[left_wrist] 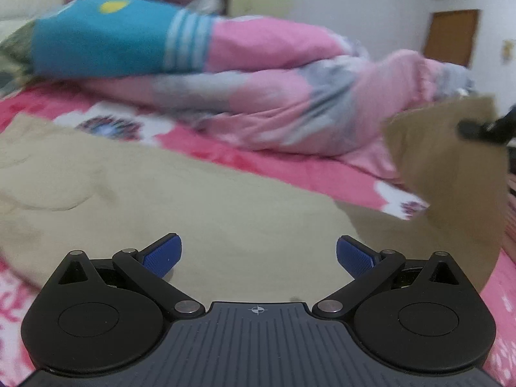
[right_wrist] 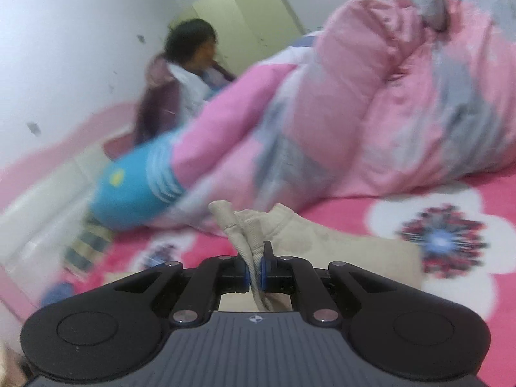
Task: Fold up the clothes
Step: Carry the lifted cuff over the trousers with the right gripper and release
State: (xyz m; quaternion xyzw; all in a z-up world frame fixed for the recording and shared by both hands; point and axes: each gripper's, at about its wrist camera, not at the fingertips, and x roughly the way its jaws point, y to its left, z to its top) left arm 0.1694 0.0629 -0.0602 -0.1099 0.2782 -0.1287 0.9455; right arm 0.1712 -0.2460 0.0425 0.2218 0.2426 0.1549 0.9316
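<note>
Beige garment point(right_wrist: 254, 225) between right tongs point(right_wrist: 254, 272)

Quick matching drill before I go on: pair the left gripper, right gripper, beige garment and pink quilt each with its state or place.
Things:
1. left gripper
2. right gripper
3. beige garment
4. pink quilt

States:
A. bunched up at the far side of the bed
B. open, nothing between its pads
C. spread on the flowered sheet, one edge lifted
D. shut on a fold of cloth

Pairs: 1-B, 2-D, 3-C, 4-A
</note>
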